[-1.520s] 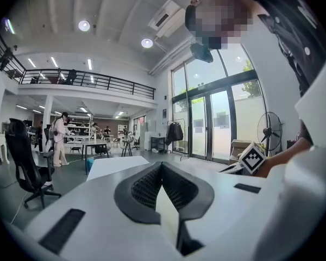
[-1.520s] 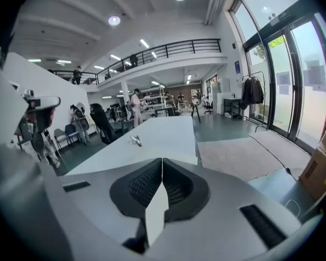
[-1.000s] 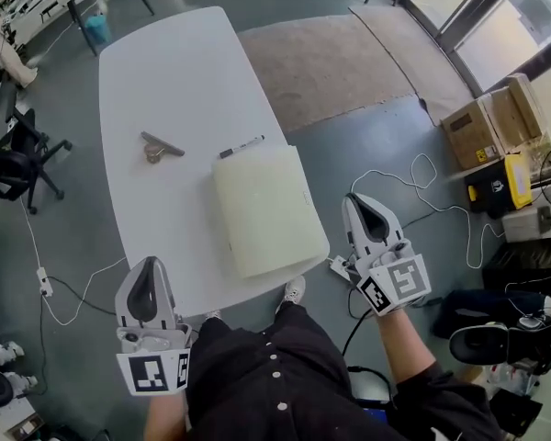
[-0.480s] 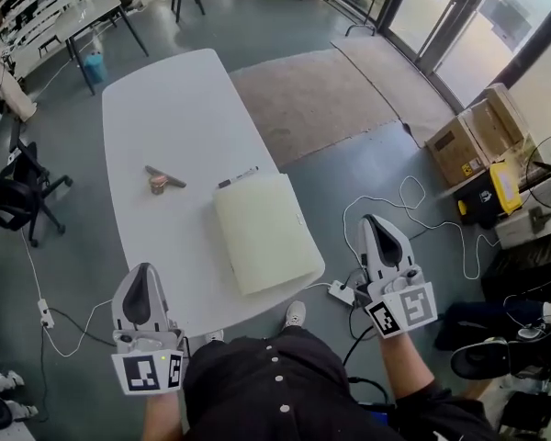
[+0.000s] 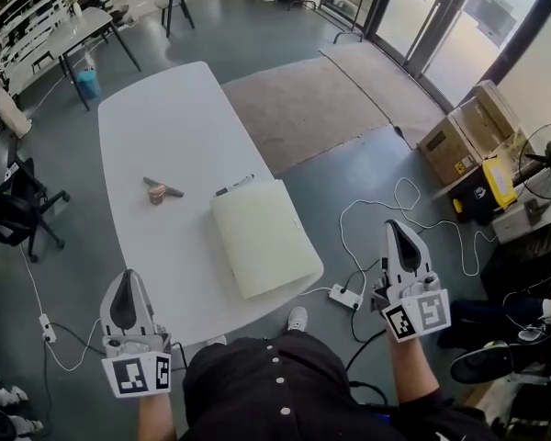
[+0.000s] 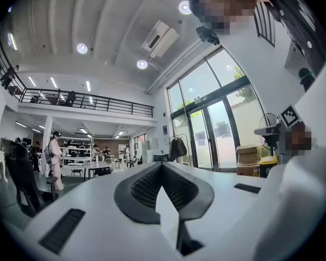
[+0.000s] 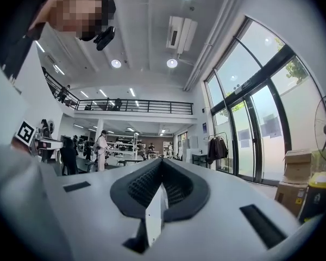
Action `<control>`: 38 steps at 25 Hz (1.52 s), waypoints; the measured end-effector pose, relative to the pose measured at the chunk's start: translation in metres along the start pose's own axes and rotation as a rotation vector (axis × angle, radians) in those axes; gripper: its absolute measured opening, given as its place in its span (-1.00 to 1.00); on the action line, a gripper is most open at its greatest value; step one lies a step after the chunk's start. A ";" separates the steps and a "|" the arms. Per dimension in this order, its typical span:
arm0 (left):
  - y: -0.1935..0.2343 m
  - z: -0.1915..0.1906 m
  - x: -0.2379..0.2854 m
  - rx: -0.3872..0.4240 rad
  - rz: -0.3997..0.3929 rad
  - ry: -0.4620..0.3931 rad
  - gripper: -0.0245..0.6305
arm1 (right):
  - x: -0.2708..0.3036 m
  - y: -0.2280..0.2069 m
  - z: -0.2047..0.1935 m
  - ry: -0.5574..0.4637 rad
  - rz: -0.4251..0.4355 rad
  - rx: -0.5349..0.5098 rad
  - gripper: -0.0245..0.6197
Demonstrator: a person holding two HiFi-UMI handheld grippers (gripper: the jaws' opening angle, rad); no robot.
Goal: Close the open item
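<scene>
Gray-floored hall, a white table [image 5: 156, 108], and a shut cream case [image 5: 262, 237] on it.
The case lies flat at the table's near right corner, reaching the right edge, lid down. A pen [image 5: 233, 186] lies just beyond its far edge, and a small brown clip [image 5: 162, 191] sits further left, near the table's middle. The left gripper [image 5: 127, 283] hangs off the table's near left edge and the right gripper [image 5: 401, 232] hangs over the floor to the right of the table, above a power strip [image 5: 346, 297]; both are well apart from the case. Each gripper's fingers are pressed together with nothing between them. A rug [image 5: 303, 99] and cardboard boxes [image 5: 464, 136] lie further right.
</scene>
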State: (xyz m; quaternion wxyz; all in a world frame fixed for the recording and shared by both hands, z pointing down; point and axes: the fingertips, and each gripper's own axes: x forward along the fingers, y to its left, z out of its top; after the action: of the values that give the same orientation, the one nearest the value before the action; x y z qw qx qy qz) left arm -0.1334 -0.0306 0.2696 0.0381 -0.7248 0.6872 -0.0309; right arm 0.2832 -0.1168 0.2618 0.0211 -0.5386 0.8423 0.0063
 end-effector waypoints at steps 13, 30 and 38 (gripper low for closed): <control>-0.009 -0.001 -0.003 0.013 0.003 0.000 -0.88 | -0.013 -0.001 -0.005 -0.010 -0.017 0.018 -0.84; -0.011 0.000 -0.009 0.018 0.001 0.008 -0.88 | 0.002 0.017 -0.014 0.038 0.032 -0.012 -0.84; -0.010 0.000 -0.012 0.022 -0.001 0.004 -0.88 | 0.004 0.023 -0.015 0.041 0.037 -0.026 -0.84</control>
State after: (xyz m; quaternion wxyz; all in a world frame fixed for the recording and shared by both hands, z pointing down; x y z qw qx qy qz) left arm -0.1240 -0.0180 0.2702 0.0446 -0.7246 0.6865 -0.0400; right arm 0.2603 -0.1108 0.2759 -0.0033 -0.5230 0.8523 0.0068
